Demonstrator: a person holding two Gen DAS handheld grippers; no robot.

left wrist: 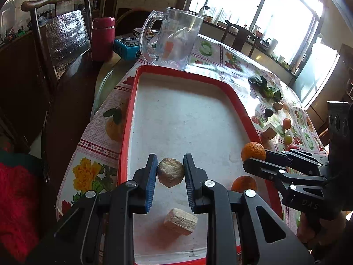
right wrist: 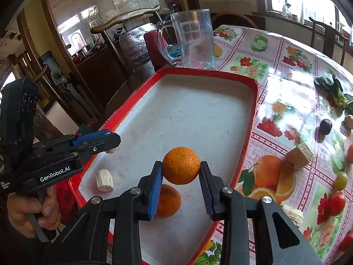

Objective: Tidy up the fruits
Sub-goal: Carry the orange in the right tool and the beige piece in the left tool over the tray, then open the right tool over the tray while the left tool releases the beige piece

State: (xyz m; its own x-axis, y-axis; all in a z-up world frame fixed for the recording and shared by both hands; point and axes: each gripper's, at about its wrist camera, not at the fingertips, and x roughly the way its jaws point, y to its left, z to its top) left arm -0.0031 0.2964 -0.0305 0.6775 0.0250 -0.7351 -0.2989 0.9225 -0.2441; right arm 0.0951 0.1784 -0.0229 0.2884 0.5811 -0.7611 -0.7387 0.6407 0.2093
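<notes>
A red-rimmed tray (left wrist: 185, 75) with a white floor lies on the table. Over its near part my left gripper (left wrist: 170, 165) is shut on a round tan lump (left wrist: 170, 173). A beige block (left wrist: 180, 220) lies on the tray floor below it. From the right, my right gripper (left wrist: 256, 158) is shut on an orange (left wrist: 253, 151) above the tray's right rim. In the right wrist view the right gripper (right wrist: 181, 170) pinches that orange (right wrist: 181, 165) over a second orange (right wrist: 169, 202) resting in the tray (right wrist: 207, 71). The left gripper (right wrist: 112, 144) enters from the left, above the beige block (right wrist: 104, 180).
A clear glass mug (right wrist: 194, 39) stands behind the tray, with a red flask (left wrist: 103, 38) and a blue box (left wrist: 126, 47) further back. On the floral tablecloth to the right lie leafy greens (right wrist: 333, 88), a dark plum (right wrist: 325, 126), a beige block (right wrist: 300, 155), a green tomato (right wrist: 340, 180) and a red tomato (right wrist: 336, 203).
</notes>
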